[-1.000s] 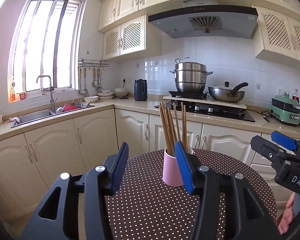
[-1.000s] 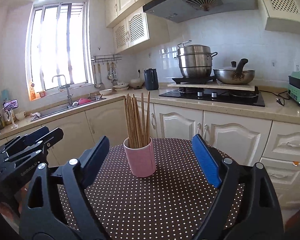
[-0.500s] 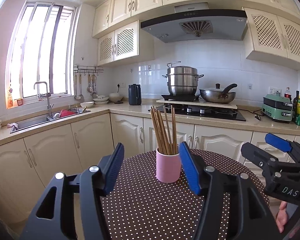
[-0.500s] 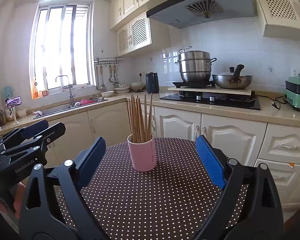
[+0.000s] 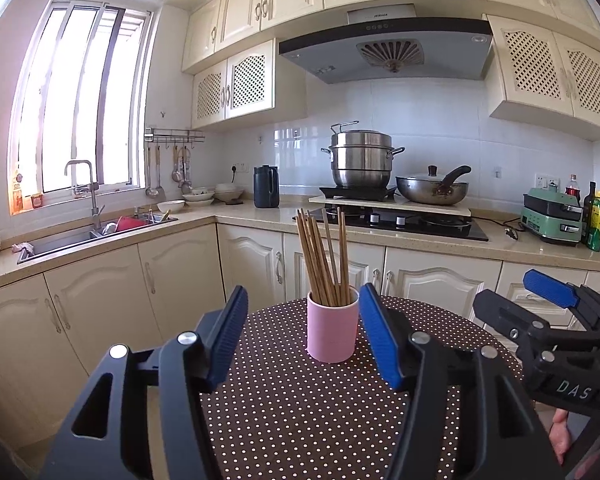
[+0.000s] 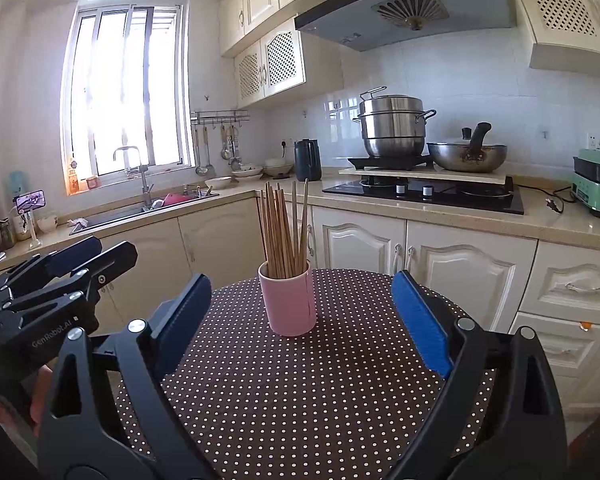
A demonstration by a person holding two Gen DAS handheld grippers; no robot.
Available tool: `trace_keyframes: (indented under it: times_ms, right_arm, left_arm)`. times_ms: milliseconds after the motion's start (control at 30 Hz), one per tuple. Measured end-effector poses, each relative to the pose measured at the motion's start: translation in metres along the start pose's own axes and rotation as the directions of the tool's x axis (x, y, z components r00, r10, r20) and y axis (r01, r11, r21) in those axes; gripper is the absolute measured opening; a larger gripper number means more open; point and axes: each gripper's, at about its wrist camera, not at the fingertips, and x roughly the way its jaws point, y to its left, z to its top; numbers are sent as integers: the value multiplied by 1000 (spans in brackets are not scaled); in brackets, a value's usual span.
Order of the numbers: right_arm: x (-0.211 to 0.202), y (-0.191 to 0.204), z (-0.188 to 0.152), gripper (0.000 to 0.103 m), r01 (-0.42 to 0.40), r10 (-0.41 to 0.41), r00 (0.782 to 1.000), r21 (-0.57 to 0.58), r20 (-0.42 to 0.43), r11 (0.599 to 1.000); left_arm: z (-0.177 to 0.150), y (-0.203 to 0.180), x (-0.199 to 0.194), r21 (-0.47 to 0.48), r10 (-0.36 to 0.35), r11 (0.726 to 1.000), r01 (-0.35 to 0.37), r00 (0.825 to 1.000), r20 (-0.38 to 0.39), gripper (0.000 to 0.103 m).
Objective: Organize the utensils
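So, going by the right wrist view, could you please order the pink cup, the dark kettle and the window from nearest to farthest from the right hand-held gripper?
1. Pink cup, on the dotted table, just ahead.
2. Dark kettle, on the back counter.
3. Window, far left, behind the sink.

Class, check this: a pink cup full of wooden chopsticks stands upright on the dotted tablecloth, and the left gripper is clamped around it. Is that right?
Not quite. The left gripper is not clamped: its jaws stand open, short of the pink cup, touching nothing, as the left wrist view shows. The chopsticks and dotted tablecloth are as stated.
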Motion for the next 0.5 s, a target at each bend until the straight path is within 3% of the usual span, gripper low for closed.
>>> trace_keyframes:
  times_ms: [500]
  right_arm:
    - [-2, -3, 0, 92, 2, -2, 1000, 24, 3, 1000]
  left_arm:
    - [0, 3, 0, -20, 22, 1000, -22, 1000, 8, 59]
